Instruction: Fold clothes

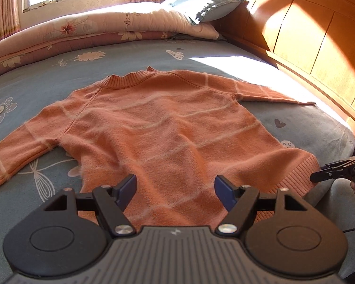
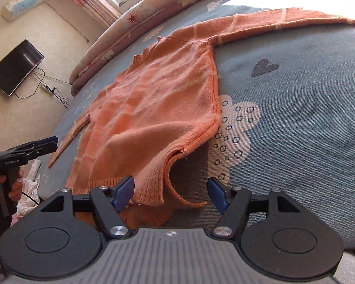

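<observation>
An orange knit sweater [image 1: 163, 127] with pale stripes lies flat on the blue-grey bedsheet [image 1: 35, 90], neck toward the far side and both sleeves spread out. My left gripper [image 1: 175, 188] is open just above the hem, with its blue pads [image 1: 127, 187] over the knit. My right gripper [image 2: 170, 193] is open at the sweater's [image 2: 158, 108] right hem corner. The ribbed hem [image 2: 153, 189] curls up between its fingers. Each gripper also shows side-on in the other view: the right gripper [image 1: 319, 176] and the left gripper [image 2: 52, 142].
A folded floral quilt [image 1: 87, 26] and a pillow [image 1: 208, 7] lie along the far side of the bed. The wooden headboard [image 1: 307, 37] runs along the right. A flat screen [image 2: 16, 67], cables and a power strip [image 2: 47, 88] are beyond the bed. A white cloth [image 2: 32, 184] lies below the left gripper.
</observation>
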